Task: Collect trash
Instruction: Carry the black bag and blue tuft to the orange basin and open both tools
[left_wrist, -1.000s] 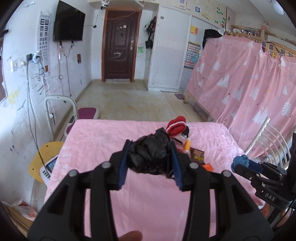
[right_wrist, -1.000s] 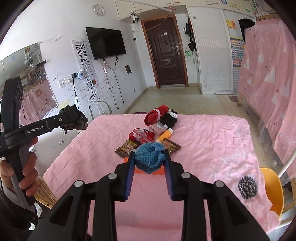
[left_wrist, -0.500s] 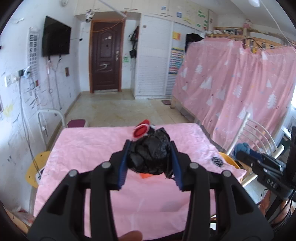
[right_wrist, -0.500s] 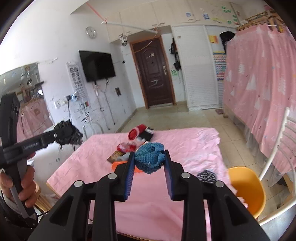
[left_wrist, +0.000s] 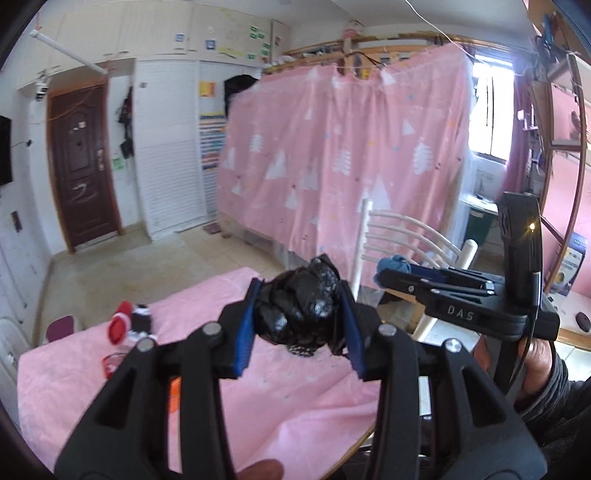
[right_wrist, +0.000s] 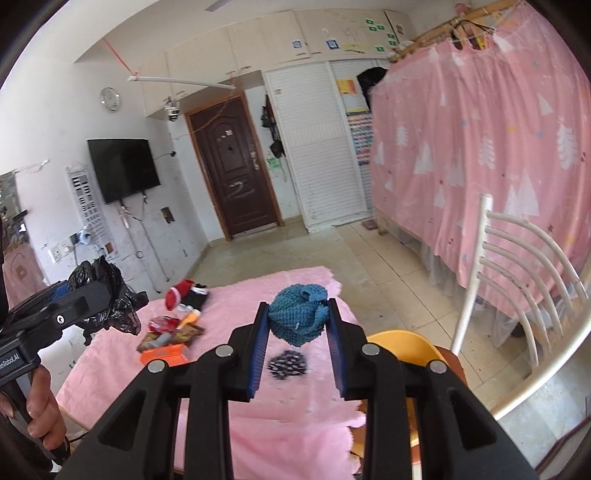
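Observation:
My left gripper (left_wrist: 301, 325) is shut on a crumpled black plastic bag (left_wrist: 301, 308) and holds it high above the pink table (left_wrist: 295, 391). It also shows at the left of the right wrist view (right_wrist: 105, 295). My right gripper (right_wrist: 297, 325) is shut on a blue knitted ball (right_wrist: 298, 314), held above the table's right part. The right gripper also shows in the left wrist view (left_wrist: 395, 267). Loose items lie on the table: an orange packet (right_wrist: 164, 354), snack wrappers (right_wrist: 164, 328), a red and black item (right_wrist: 184, 293), a black dotted disc (right_wrist: 288, 363).
A white slatted chair (right_wrist: 517, 266) stands right of the table beside a pink curtain (right_wrist: 480, 155). A yellow seat (right_wrist: 406, 343) sits at the table's right edge. A brown door (right_wrist: 232, 170) is far behind.
Both grippers have risen and swung to the right, each still holding its item. The table now sits lower and further left in both views.

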